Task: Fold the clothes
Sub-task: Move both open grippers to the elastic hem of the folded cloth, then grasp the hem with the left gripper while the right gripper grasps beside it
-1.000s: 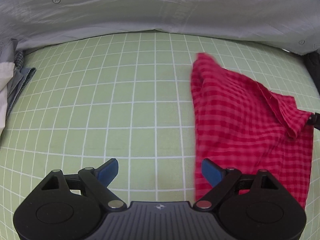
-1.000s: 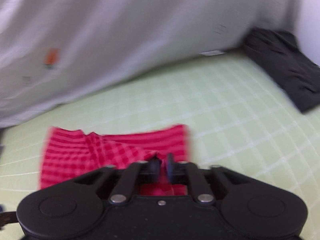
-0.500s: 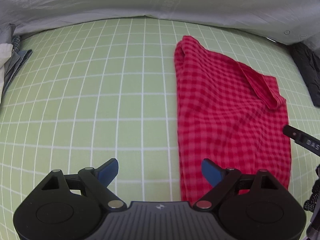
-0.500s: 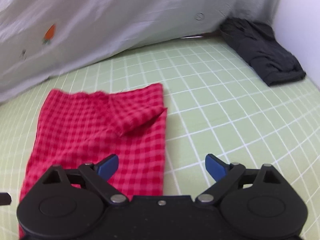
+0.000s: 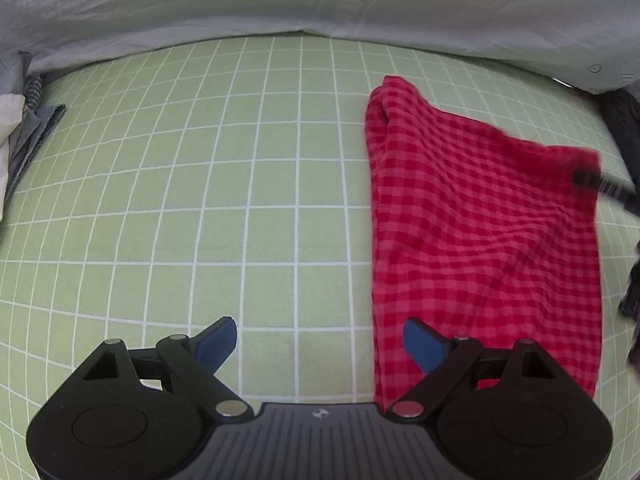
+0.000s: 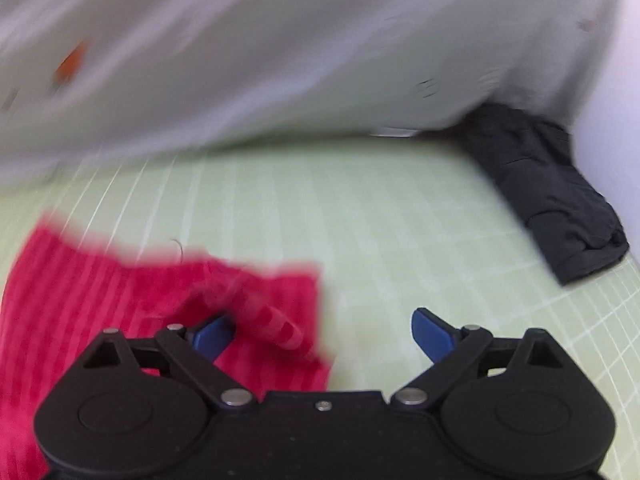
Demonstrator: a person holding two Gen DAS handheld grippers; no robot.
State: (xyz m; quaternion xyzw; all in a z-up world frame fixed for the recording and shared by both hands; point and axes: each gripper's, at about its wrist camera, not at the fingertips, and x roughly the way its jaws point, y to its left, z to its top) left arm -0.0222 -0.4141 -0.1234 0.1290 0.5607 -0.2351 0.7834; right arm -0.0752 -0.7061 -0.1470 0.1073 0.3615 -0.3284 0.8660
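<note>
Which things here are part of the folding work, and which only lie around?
Part of the job:
- red checked cloth
- left gripper, open
- right gripper, open

Lying about:
- dark garment
- white sheet
- clothes pile
- green grid mat

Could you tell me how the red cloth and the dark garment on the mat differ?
The red cloth is checked pink and red; the dark garment is plain charcoal. The red cloth lies spread out in a long strip, one corner turned over; the dark garment sits bunched in a thick bundle. The red cloth lies close to both grippers, the dark garment far off by the wall. Both rest on the green grid mat.
</note>
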